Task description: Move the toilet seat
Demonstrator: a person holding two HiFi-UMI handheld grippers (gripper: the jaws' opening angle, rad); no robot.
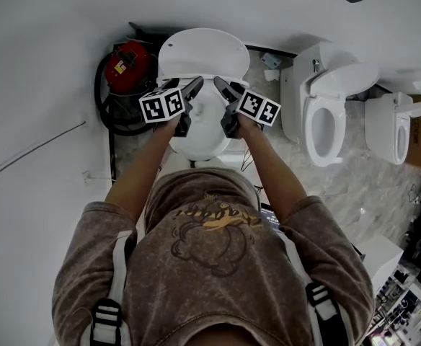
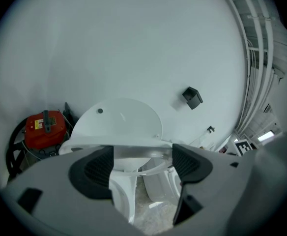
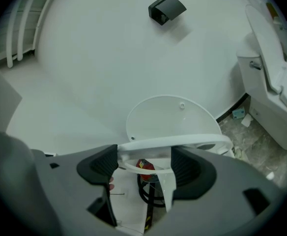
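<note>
Your left gripper (image 2: pixel 141 163) and right gripper (image 3: pixel 143 167): grey shells, black ribbed pads. Marker cubes (image 1: pixel 161 105): white with black square patterns. Toilet seat (image 3: pixel 175 142) is glossy white, same as the lid (image 1: pixel 202 51). Wall (image 1: pixel 88 6) is plain white. Canister (image 1: pixel 127 65) is red with a yellow label and a black hose. Wall box (image 3: pixel 167 8) is black. Floor (image 1: pixel 355 182) is grey-white marbled. Neighbouring toilets (image 1: pixel 326 117) are white. Your top (image 1: pixel 210 265) is mottled brown with a darker brown and orange print; shoulder straps (image 1: pixel 108 316) are black and off-white.
</note>
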